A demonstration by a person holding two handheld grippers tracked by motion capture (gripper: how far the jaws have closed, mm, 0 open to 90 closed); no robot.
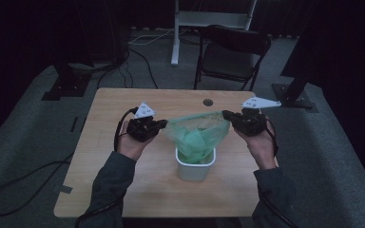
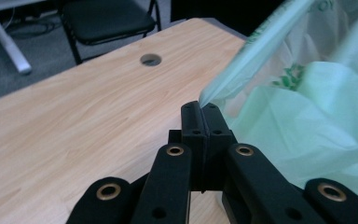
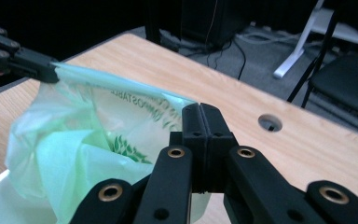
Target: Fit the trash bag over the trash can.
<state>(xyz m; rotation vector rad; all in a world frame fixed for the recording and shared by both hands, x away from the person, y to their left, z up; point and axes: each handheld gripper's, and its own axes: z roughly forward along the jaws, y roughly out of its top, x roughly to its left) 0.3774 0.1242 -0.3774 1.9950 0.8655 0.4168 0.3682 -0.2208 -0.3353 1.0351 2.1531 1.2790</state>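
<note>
Left tongs (image 1: 163, 124) and right tongs (image 1: 226, 114) clamped shut on opposite rim edges of green bin liner (image 1: 197, 135), stretched over white bin (image 1: 195, 169) on worktop (image 1: 123, 104).

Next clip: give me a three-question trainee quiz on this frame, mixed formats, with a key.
1. True or false: the left hand-held gripper is open.
2. The green bag hangs into which thing? A) white bin B) black chair C) cardboard box
3. Fill in: the right hand-held gripper is shut on the bag's ____.

Key: 1 false, its jaws are shut on the bag's edge. 2 A. 3 edge (rim).
</note>
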